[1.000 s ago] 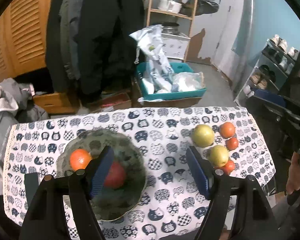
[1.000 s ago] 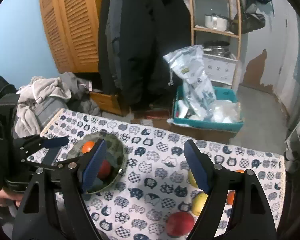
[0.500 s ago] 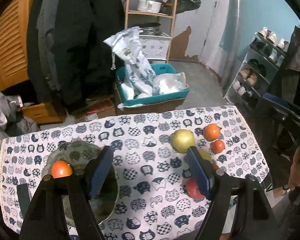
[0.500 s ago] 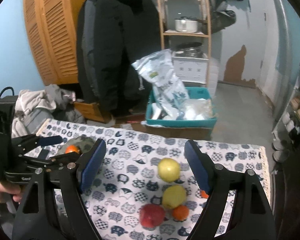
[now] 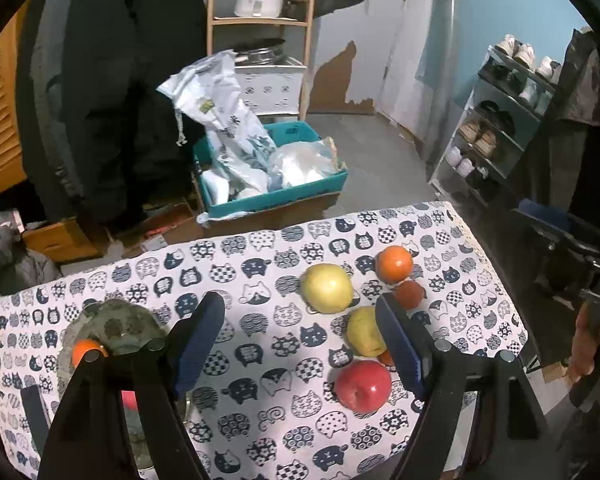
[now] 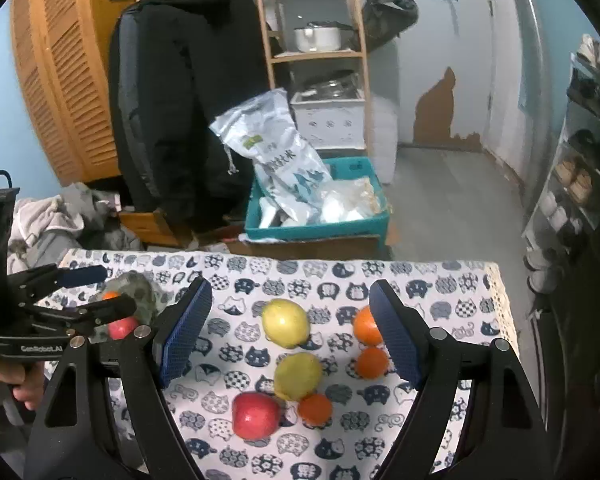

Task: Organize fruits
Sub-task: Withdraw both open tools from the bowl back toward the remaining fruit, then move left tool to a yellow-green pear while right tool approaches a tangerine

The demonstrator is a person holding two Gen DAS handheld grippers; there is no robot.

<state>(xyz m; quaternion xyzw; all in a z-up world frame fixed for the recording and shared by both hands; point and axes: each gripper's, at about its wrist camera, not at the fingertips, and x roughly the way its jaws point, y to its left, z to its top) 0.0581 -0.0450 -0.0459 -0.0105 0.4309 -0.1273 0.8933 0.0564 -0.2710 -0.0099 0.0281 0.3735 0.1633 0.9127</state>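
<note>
While "GenRobot.AI" reads on the left hand-held gripper point(image 6: 96, 294), both it and the right hand-held gripper point(image 6: 290, 334) gape empty; the left has swung from bowl point(image 5: 100, 328) toward red apple point(image 5: 363, 385).

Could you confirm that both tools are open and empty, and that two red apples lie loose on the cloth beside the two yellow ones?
Not quite: only one red apple lies loose on the cloth, as the right wrist view shows; the other red fruit is in the bowl. The rest holds: left tool and right tool are open and empty, with two yellow apples.
</note>
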